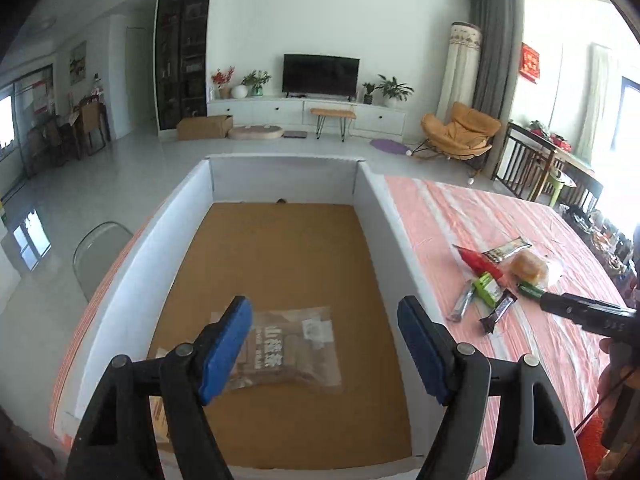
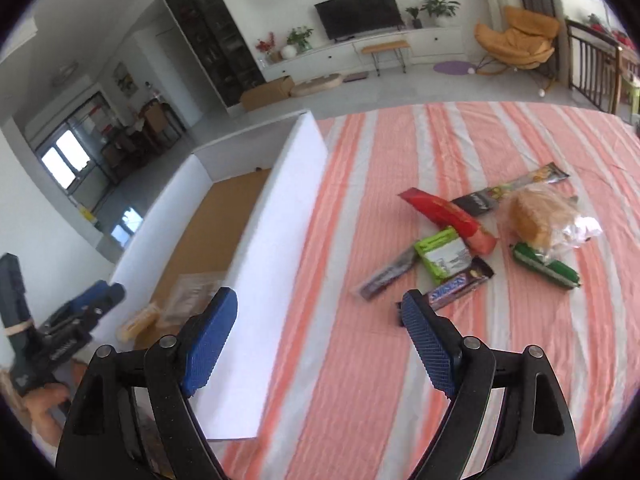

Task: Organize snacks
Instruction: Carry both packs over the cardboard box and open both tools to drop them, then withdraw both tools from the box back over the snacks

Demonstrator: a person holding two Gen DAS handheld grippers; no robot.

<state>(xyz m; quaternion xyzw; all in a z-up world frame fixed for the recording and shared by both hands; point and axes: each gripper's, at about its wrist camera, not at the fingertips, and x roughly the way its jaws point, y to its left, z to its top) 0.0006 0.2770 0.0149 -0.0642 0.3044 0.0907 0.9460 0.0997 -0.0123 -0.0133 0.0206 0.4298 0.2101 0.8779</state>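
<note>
Room: living room with a black television (image 1: pixel 320 73) on a white cabinet, and a table under a pink-and-white striped cloth (image 2: pixel 360 240).
Landmark: white-walled open box with a brown cardboard floor (image 1: pixel 280 248), on the table's left part.
Inside box: clear plastic snack bag with dark printed label (image 1: pixel 288 350), lying flat near the front.
Left gripper (image 1: pixel 324 346): above the box, blue pads wide apart, nothing between them.
Right gripper (image 2: pixel 318 340): over the box's right wall and the cloth, jaws spread, empty.
Right of box: loose pile of snacks — red wrapper (image 2: pixel 448 216), green-and-white packet (image 2: pixel 442 254), Snickers bar (image 2: pixel 456 286), bagged bun (image 2: pixel 536 216), green sausage-shaped pack (image 2: pixel 546 266).
</note>
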